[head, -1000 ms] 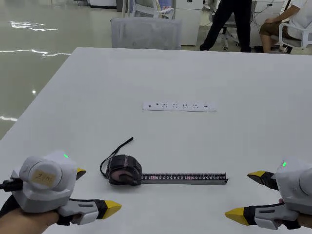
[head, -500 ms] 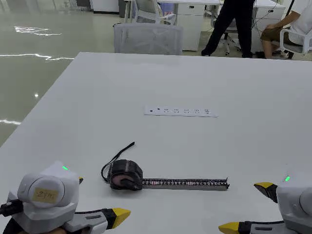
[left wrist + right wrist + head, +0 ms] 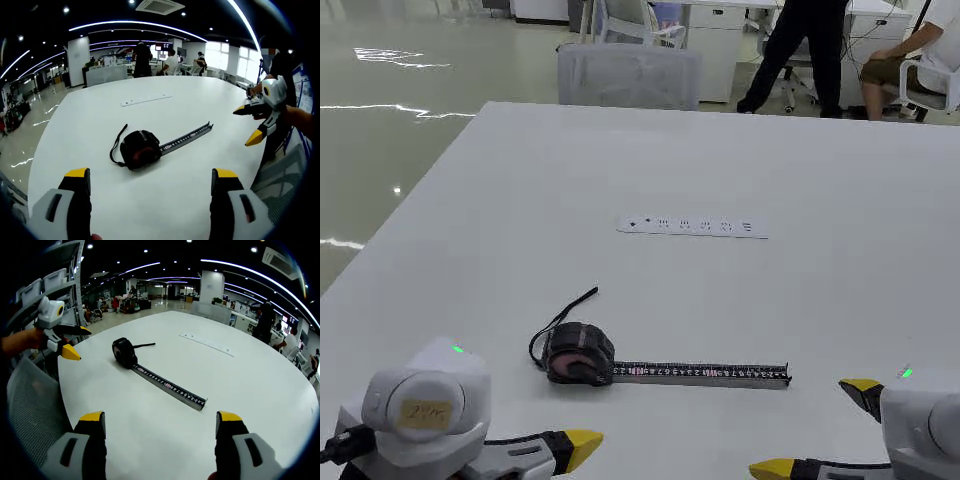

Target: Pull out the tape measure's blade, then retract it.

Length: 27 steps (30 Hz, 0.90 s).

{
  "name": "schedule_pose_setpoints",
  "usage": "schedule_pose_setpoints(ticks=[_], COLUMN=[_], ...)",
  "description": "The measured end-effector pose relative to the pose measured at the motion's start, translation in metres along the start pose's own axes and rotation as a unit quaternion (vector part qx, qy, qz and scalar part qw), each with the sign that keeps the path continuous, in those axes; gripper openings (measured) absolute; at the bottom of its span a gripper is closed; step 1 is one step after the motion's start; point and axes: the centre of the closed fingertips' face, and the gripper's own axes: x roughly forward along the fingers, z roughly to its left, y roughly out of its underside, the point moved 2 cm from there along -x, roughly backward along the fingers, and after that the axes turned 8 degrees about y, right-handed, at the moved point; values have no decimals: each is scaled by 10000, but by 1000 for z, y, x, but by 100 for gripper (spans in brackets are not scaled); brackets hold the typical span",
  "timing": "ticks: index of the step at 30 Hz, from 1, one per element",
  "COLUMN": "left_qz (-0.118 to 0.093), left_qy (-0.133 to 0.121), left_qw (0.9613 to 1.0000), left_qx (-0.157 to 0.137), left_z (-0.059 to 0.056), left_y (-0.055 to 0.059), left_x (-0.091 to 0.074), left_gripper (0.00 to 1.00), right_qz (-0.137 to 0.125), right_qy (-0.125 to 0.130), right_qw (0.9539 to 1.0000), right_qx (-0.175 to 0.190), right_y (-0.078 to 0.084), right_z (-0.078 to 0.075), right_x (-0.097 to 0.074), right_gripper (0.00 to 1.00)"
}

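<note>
Yellow fingertips (image 3: 76, 173) of the left gripper (image 3: 78, 343) are spread wide with nothing between them; we see both tips in its own view. In the head view one of its tips is hidden behind the gripper's body, and the hand holding it is cut off by the bottom edge.

The right gripper (image 3: 246, 128) is spread wide too and holds nothing. In the head view it sits at the lower right corner, half cut off by the frame. A bit of sleeve shows behind it in the left gripper view.

The tape measure (image 3: 577, 352) lies on the white table (image 3: 620, 170) between the two grippers, touching neither. Its case is dark with a reddish side; the far side is hidden. The blade (image 3: 700, 373) is out and lies flat on the table, running from the case toward the right gripper's side. Its markings are too small to read, and we cannot make out the end hook. A black strap (image 3: 565, 312) curls from the case on the side away from the blade.

Farther back, well apart from the tape measure, a white power strip (image 3: 692, 226) lies flat. Beyond the far table edge stands a grey chair (image 3: 628, 75). Two people (image 3: 800, 40) are cut off by the top edge, one standing and one seated.
</note>
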Motion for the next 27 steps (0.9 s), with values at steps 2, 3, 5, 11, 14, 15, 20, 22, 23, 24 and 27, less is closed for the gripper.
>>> schedule_pose_setpoints(ticks=[2, 3, 5, 11, 14, 15, 20, 22, 23, 24, 27], left_qz=[44, 49, 22, -26, -24, -33, -37, -58, -50, -29, 34], left_qy=[-16, -29, -37, -115, -145, -154, -229, -275, -318, -337, -371], left_qw=[9999, 9999, 10000, 9999, 9999, 9999, 9997, 9995, 9994, 9994, 9992], left_qx=[99, 109, 73, 25, 22, 30, -73, -118, -125, -113, -170], left_z=[-1, -1, -1, -2, -2, -2, 0, 1, 2, 1, 3], left_y=[0, 0, -1, -5, -5, -5, -5, -6, -6, -5, -2], left_x=[0, 0, 0, -1, -1, 0, 0, 1, 1, 2, 2], left_gripper=[99, 99, 99, 99, 99, 99, 99, 99, 99, 99, 98], right_qz=[28, 27, 44, 54, 68, 76, 81, 79, 80, 81, 103], right_qy=[12, 10, 32, 88, 78, 65, 63, 63, 60, 56, -38], right_qw=[10000, 10000, 10000, 9999, 9999, 9999, 9999, 9999, 9999, 9999, 9999], right_qx=[-66, -70, -66, -56, -49, -46, -51, -47, -46, -45, -34], right_y=[0, -1, 0, 0, 3, 0, 1, 1, 0, 0, 2], right_z=[2, 2, 1, 1, -1, 2, 2, 1, 2, 2, 4], right_x=[0, -1, 0, -1, 2, -1, -1, -1, -2, -2, -2], right_gripper=[94, 94, 94, 94, 94, 94, 94, 94, 94, 94, 92])
